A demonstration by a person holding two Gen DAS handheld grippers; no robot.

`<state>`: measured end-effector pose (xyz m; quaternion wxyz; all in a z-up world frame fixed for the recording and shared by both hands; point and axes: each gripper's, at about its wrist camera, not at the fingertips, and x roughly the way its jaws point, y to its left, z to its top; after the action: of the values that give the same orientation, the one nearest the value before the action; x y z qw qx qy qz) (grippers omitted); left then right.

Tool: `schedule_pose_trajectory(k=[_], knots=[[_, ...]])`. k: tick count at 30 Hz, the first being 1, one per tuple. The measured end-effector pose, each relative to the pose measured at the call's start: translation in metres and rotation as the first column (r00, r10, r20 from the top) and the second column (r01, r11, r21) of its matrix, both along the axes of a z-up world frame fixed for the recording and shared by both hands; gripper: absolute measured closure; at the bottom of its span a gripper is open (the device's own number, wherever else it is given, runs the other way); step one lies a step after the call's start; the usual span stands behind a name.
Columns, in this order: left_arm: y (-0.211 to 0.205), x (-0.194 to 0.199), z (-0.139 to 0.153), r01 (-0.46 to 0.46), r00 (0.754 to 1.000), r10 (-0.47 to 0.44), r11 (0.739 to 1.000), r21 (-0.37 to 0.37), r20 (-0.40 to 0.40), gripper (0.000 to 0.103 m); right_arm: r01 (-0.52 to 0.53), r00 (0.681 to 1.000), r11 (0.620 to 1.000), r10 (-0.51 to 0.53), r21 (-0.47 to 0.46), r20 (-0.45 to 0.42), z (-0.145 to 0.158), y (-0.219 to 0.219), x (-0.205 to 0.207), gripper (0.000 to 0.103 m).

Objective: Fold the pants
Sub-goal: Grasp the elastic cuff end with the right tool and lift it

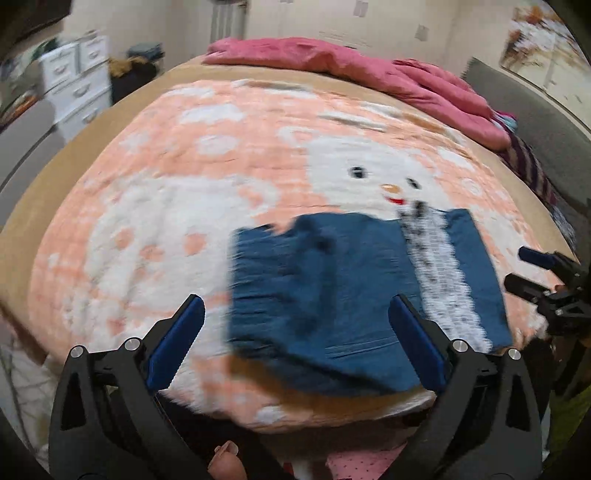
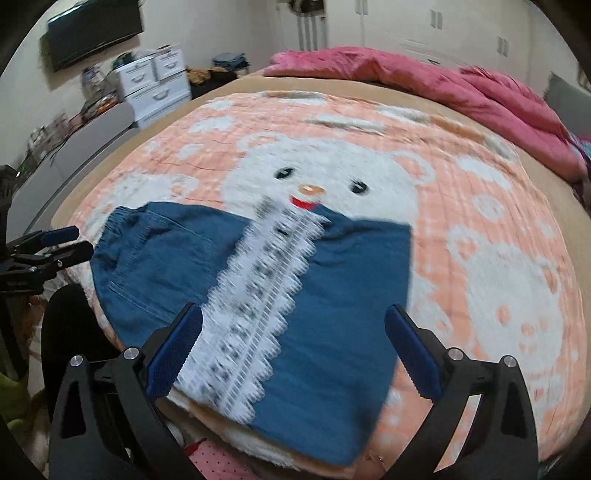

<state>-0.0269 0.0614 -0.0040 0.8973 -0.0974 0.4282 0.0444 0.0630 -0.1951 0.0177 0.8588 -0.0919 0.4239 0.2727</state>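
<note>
Blue denim pants (image 1: 332,295) with a white lace stripe (image 1: 439,273) lie folded flat near the front edge of the bed. They also show in the right wrist view (image 2: 332,314), with the lace stripe (image 2: 258,302) running down the middle. My left gripper (image 1: 295,332) is open and empty, hovering above the pants' left part. My right gripper (image 2: 291,339) is open and empty above the pants. The right gripper shows at the right edge of the left wrist view (image 1: 532,273). The left gripper shows at the left edge of the right wrist view (image 2: 70,242).
A peach and white snowman blanket (image 2: 369,166) covers the bed. A pink quilt (image 2: 424,77) is bunched along the far side. White drawers (image 2: 155,85) and a wall TV (image 2: 92,29) stand at the back left. A pink dotted cloth (image 2: 218,461) lies below the bed's front edge.
</note>
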Motion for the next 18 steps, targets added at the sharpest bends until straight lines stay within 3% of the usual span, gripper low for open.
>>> schedule_pose_trajectory(k=[3, 10, 18], knots=[[0.021, -0.009, -0.010, -0.050, 0.998, 0.050, 0.998, -0.024, -0.029, 0.009, -0.058, 0.998, 0.998, 0.059, -0.020, 0.015, 0.005, 0.027, 0.007, 0.004], [0.042, -0.021, -0.029, -0.055, 0.997, 0.047, 0.987, -0.151, -0.058, 0.009, -0.189, 0.982, 0.981, 0.190, -0.040, 0.008, 0.010, 0.093, 0.024, 0.004], [0.034, -0.018, -0.041, -0.060, 0.997, 0.047, 0.957, -0.284, -0.053, 0.012, -0.399, 0.912, 0.917, 0.396, -0.007, -0.109, -0.002, 0.178, 0.044, 0.004]])
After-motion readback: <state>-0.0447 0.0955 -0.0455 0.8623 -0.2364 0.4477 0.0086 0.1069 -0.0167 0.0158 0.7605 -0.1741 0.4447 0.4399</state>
